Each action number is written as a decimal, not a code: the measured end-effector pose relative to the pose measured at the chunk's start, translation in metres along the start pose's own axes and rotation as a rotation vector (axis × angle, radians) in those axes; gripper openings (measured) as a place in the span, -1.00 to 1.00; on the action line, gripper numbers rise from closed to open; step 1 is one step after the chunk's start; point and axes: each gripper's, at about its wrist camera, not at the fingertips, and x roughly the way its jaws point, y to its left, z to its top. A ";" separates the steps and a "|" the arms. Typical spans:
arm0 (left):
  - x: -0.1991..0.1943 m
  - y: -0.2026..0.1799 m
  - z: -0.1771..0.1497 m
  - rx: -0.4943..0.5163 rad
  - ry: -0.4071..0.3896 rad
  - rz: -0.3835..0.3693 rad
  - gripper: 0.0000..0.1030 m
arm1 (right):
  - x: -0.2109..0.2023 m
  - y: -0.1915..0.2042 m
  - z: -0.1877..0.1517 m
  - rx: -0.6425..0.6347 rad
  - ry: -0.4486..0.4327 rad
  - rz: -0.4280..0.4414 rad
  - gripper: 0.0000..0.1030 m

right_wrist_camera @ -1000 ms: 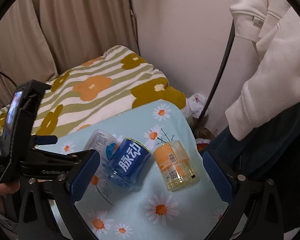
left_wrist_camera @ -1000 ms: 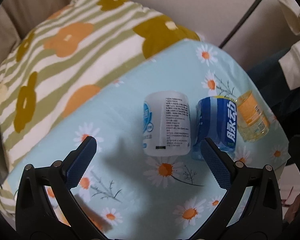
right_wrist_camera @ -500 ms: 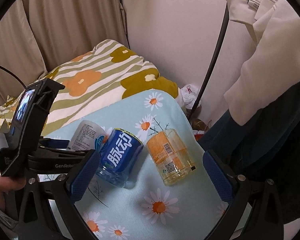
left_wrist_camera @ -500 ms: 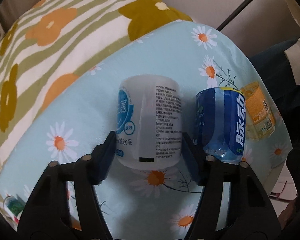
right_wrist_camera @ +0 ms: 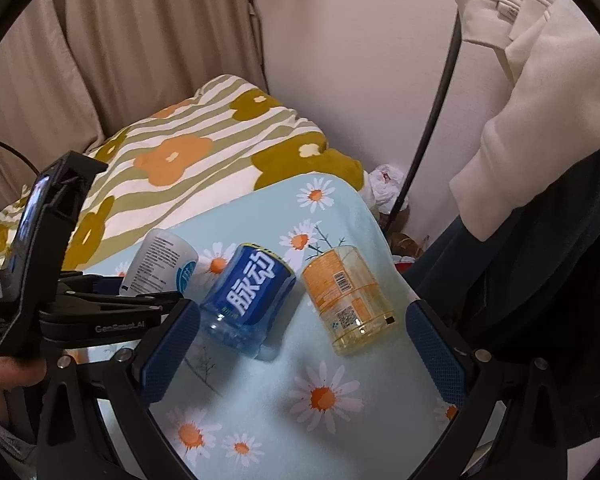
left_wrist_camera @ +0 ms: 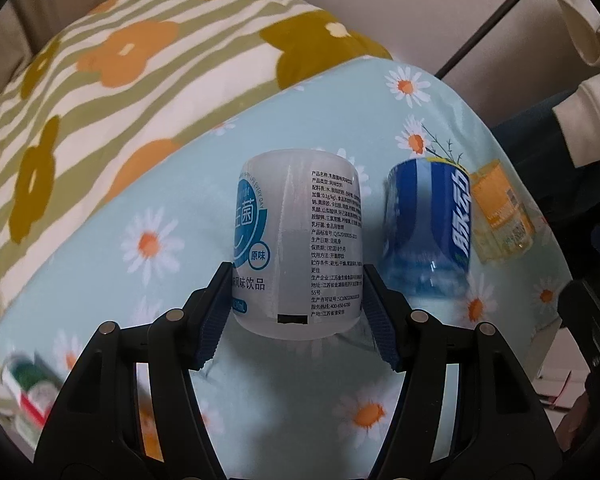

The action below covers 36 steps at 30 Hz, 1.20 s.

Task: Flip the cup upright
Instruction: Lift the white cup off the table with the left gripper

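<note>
Lifted by the clamping left gripper (left_wrist_camera: 298,304), white cup (left_wrist_camera: 296,248) clears blue cup (left_wrist_camera: 428,236); right gripper (right_wrist_camera: 300,354) gapes.

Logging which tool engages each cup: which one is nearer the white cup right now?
Left. The left tool has its fingers against both sides of the white cup. The right tool is open, apart from it, nearer the blue cup.

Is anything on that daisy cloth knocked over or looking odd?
Yes. Three cups made from cut bottles, white, blue and orange, are not upright on the daisy cloth. The left gripper has its jaws shut on the white one. No spill shows.
</note>
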 end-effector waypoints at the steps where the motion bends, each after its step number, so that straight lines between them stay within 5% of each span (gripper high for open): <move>1: -0.005 0.001 -0.005 -0.015 -0.006 0.006 0.30 | -0.003 0.001 0.000 -0.011 -0.002 0.010 0.99; 11: -0.050 -0.002 -0.086 -0.219 -0.046 0.087 0.30 | -0.027 0.010 -0.013 -0.158 -0.017 0.154 0.99; 21: -0.040 -0.017 -0.159 -0.435 -0.048 0.129 0.30 | -0.030 0.009 -0.041 -0.319 0.010 0.270 0.99; 36: -0.022 -0.034 -0.176 -0.526 -0.073 0.207 0.32 | -0.023 -0.005 -0.059 -0.429 0.033 0.336 1.00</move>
